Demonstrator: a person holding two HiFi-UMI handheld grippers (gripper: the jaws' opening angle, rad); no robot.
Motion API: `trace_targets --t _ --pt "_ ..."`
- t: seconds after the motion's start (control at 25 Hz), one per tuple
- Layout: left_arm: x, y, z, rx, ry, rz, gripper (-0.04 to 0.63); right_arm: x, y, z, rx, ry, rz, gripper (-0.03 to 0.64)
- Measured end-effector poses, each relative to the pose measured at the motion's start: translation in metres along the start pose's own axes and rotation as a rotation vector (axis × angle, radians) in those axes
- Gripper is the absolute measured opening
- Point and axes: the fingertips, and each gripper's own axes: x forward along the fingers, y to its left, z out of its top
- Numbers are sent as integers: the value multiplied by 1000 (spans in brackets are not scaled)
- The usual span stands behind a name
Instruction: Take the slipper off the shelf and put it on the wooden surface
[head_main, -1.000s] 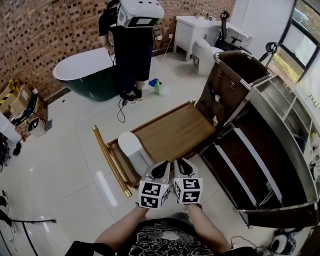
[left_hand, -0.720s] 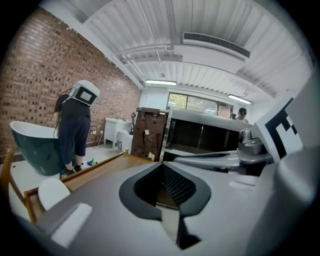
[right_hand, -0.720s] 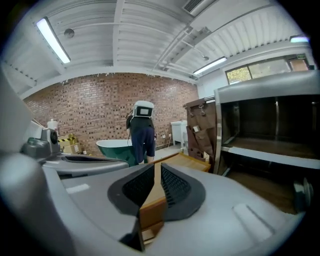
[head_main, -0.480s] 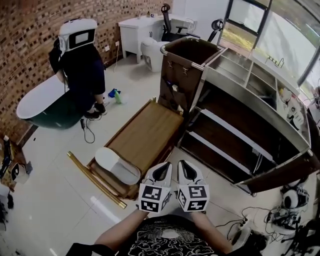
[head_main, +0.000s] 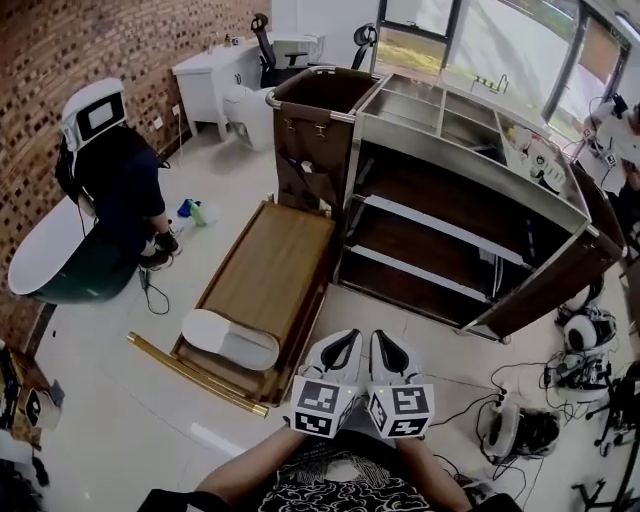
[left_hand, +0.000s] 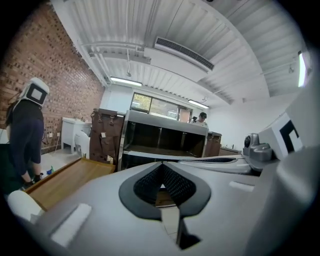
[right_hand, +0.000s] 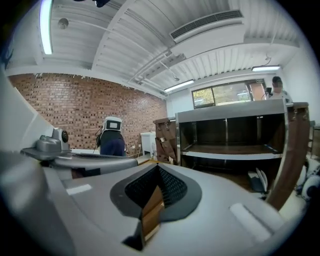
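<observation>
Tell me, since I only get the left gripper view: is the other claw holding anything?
Observer: No. The right gripper has just closed and is shut, with nothing between its jaws.
Operator: What is over on my right? That claw blocks it.
Observer: The head view shows cables and gear lying on the floor, to the right of the shelf.
Operator: Any slipper in that shelf?
Observer: In the right gripper view a pale thing stands at the shelf's lower right. It is too small to say that it is a slipper.
</observation>
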Motion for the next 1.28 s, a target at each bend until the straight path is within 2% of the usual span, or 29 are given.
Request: trace_targets --t 0.24,0.56,0.84,1.28 --pt "-15 -24 -3 20 30 -109 5 -44 -12 -3 52 -20 -130 0" --pt "-34 -61 10 41 19 -196 5 -94 -25 -2 72 -26 -222 0" --pt "-35 -79 14 55 8 -224 5 -114 -38 -1 57 -31 -246 0" --pt "-28 -98 3 90 35 -248 6 -116 -37 -11 81 -16 -226 0"
